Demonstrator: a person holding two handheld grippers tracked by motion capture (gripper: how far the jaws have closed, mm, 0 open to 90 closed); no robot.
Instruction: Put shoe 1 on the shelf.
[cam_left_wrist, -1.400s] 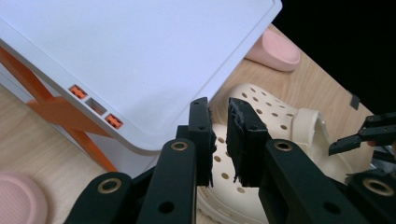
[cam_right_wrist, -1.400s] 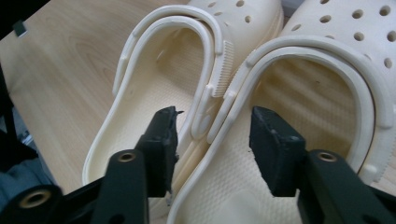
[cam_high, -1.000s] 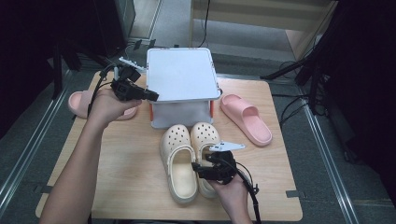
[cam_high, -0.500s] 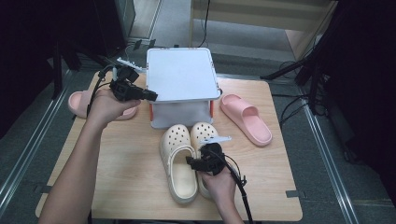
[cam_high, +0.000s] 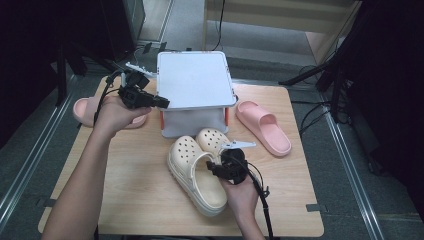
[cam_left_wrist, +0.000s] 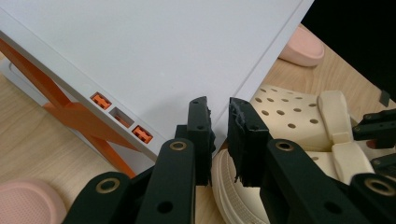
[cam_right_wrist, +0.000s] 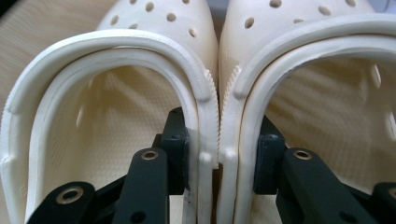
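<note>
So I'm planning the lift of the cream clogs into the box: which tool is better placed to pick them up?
The right tool. Its jaws straddle the touching inner walls of the two cream clogs, one jaw inside each shoe. The left tool is up at the edge of the box lid, away from them.

table | box | 2 cream clogs | 2 pink slides

2 cream clogs lie side by side, soles down, on the wooden table, toes (perforated with round holes) pointing to 12 o'clock. Their inner walls press together. The left clog lies slightly toward 6 o'clock of its mate.
</note>
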